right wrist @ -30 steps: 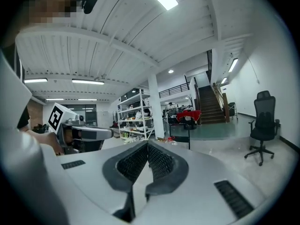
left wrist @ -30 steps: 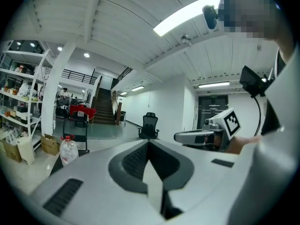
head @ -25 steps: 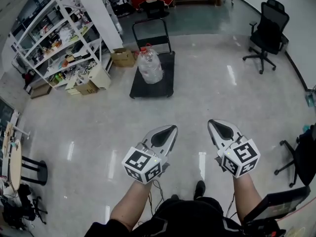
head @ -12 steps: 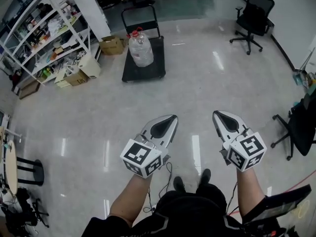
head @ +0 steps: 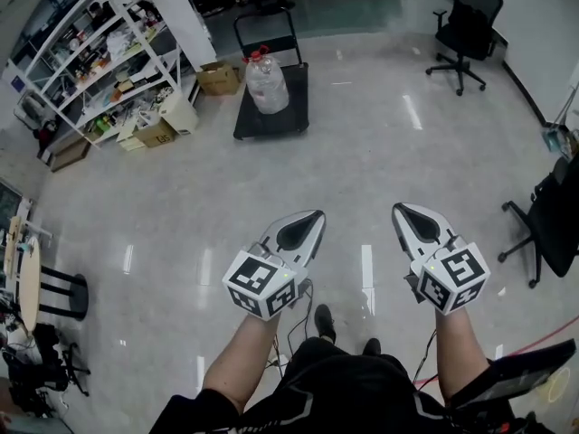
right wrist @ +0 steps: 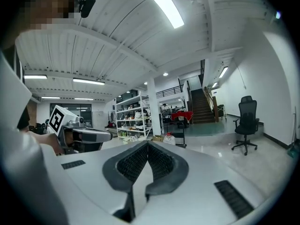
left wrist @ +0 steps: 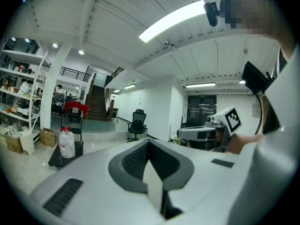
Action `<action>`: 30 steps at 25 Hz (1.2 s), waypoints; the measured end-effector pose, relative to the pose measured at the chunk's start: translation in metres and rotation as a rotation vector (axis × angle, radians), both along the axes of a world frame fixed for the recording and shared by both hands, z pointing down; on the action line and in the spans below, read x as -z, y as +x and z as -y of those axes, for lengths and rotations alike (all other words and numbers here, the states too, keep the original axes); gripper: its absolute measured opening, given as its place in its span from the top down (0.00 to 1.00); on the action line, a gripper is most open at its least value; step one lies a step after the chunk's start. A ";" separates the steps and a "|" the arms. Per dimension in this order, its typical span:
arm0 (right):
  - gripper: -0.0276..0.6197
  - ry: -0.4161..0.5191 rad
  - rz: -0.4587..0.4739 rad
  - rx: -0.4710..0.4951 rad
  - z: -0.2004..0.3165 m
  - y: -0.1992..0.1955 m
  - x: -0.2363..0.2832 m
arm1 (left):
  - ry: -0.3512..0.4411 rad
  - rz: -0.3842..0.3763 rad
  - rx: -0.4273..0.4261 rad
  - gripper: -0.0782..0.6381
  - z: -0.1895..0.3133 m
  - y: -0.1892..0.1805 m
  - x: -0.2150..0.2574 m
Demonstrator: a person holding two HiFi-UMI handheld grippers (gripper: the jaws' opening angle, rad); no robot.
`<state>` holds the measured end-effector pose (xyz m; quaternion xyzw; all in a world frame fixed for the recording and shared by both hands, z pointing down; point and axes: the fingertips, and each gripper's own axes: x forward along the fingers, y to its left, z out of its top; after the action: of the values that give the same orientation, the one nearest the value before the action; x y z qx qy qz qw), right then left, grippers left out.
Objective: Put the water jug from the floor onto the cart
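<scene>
A clear water jug [head: 267, 81] with a red cap stands upright on the black flat cart [head: 274, 116] far ahead across the floor. The left gripper view shows the same jug [left wrist: 67, 143] on the cart [left wrist: 56, 159], small and at the left. In the right gripper view only the jug's top [right wrist: 168, 138] peeks over the gripper body. My left gripper [head: 315, 217] and right gripper [head: 399, 210] are held side by side in front of the person, both shut and holding nothing, several steps short of the cart.
White shelving [head: 109, 57] full of goods lines the left, with cardboard boxes [head: 219, 78] on the floor beside the cart. Black office chairs stand at the far right [head: 461, 27] and right edge [head: 547, 220]. A round table and stool [head: 41, 292] sit at the left.
The cart and jug sit farther off in the view than a second ago; they slid up and left, then a little right. Both grippers stay shut and side by side.
</scene>
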<state>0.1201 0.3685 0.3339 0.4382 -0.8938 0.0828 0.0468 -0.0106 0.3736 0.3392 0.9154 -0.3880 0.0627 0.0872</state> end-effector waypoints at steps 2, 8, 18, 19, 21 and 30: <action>0.95 -0.002 -0.006 0.014 -0.024 0.019 -0.007 | 0.001 -0.001 0.011 0.89 -0.023 0.018 -0.003; 0.95 0.006 -0.002 0.004 -0.080 0.053 -0.004 | 0.015 0.003 0.019 0.89 -0.086 0.046 0.004; 0.95 0.020 -0.032 -0.050 -0.167 0.021 0.004 | 0.026 -0.021 -0.054 0.89 -0.175 0.021 0.002; 0.95 0.016 -0.036 -0.059 -0.176 0.017 0.004 | 0.028 -0.017 -0.067 0.89 -0.183 0.017 0.001; 0.95 0.005 -0.043 -0.073 -0.195 0.007 -0.001 | 0.025 -0.019 -0.083 0.89 -0.199 0.008 -0.003; 0.95 0.013 -0.028 -0.072 -0.266 0.012 -0.002 | 0.053 -0.031 -0.094 0.89 -0.264 0.020 0.005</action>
<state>0.1320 0.6349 0.3359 0.4717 -0.8772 0.0726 0.0535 0.0098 0.6380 0.3346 0.9355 -0.3447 0.0419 0.0658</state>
